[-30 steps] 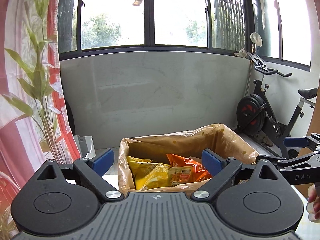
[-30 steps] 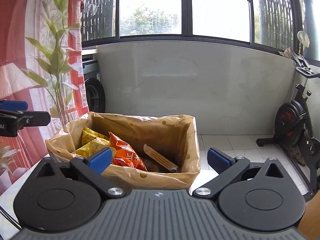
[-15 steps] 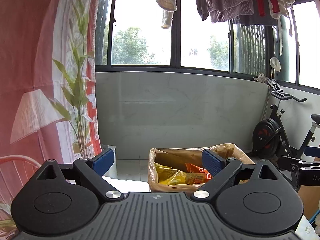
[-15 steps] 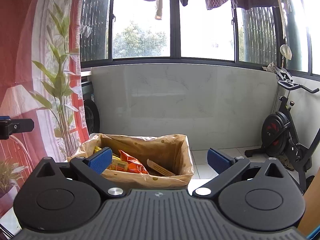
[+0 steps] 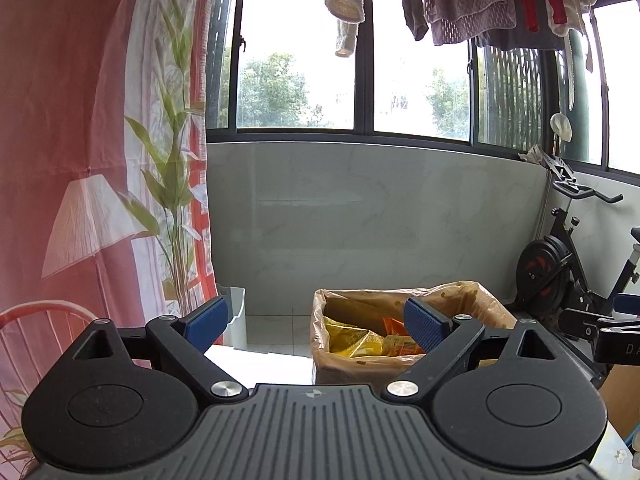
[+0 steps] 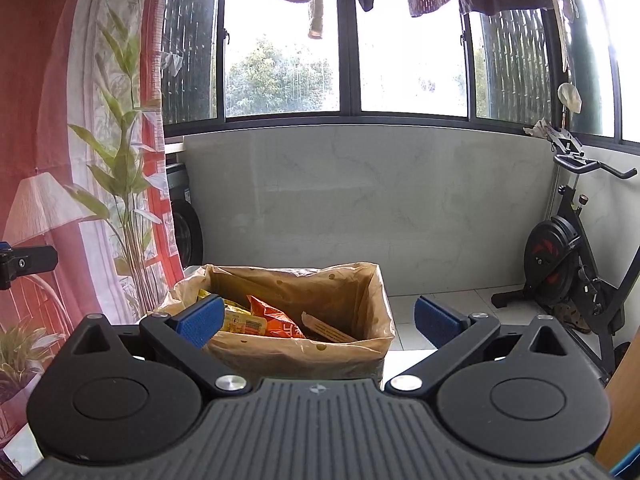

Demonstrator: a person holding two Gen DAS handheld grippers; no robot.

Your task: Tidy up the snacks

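Observation:
A box lined with a tan plastic bag [image 5: 472,300] [image 6: 360,292] stands on a white table. It holds a yellow snack pack [image 5: 352,338] [image 6: 240,322], an orange snack pack [image 5: 394,326] [image 6: 276,318] and a tan stick-shaped pack [image 6: 328,330]. My left gripper [image 5: 316,326] is open and empty, raised and back from the box, which is ahead to its right. My right gripper [image 6: 318,320] is open and empty, facing the box just ahead. The right gripper's tip shows at the left wrist view's right edge [image 5: 608,330].
A red-and-white curtain with a plant print [image 5: 100,160] hangs on the left. An exercise bike [image 6: 572,256] stands on the right. A marble wall and windows with hanging laundry [image 5: 472,4] lie behind. A white bin [image 5: 236,312] sits on the floor.
Both grippers have pulled back and tilted up, so the box looks smaller and lower in both views. The left gripper has also swung left. Both stayed open.

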